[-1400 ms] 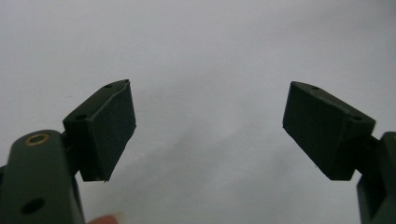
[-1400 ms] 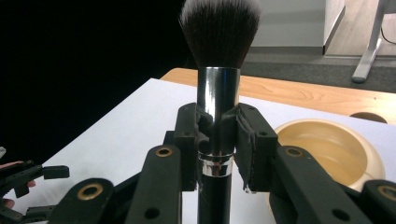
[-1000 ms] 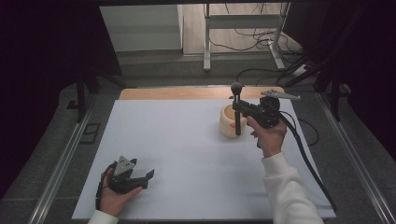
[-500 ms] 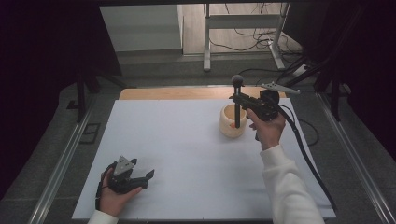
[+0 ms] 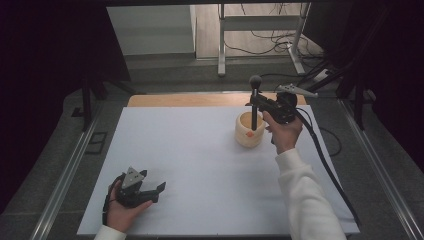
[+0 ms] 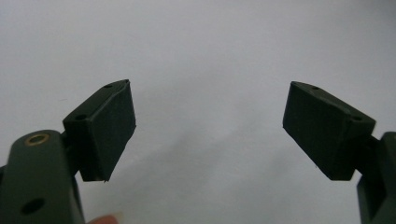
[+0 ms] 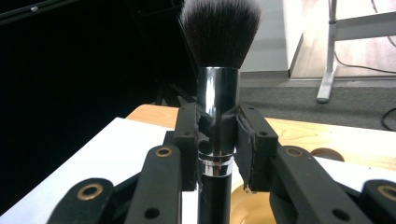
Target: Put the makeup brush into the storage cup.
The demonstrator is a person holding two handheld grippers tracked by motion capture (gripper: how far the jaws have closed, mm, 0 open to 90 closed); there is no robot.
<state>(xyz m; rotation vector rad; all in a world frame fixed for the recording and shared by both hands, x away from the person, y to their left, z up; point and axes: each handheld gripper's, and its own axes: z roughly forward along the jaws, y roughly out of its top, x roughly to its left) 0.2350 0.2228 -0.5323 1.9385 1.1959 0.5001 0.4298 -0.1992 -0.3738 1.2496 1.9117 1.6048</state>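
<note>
Right claw (image 5: 256, 102) clamped, left claw (image 5: 150, 189) agape

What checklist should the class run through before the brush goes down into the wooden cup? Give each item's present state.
1. Right claw clamped on the brush at its metal ferrule: ok.
2. Brush upright, bristles on top: ok.
3. Handle end lined up over the cup: ok in the high view, where the handle runs down to the cup mouth; its tip is hidden.
4. Cup upright on the white mat: ok.
5. Room inside the cup: cannot tell.
6. Left claw open, resting at the mat's near corner, away from the cup: ok.
</note>
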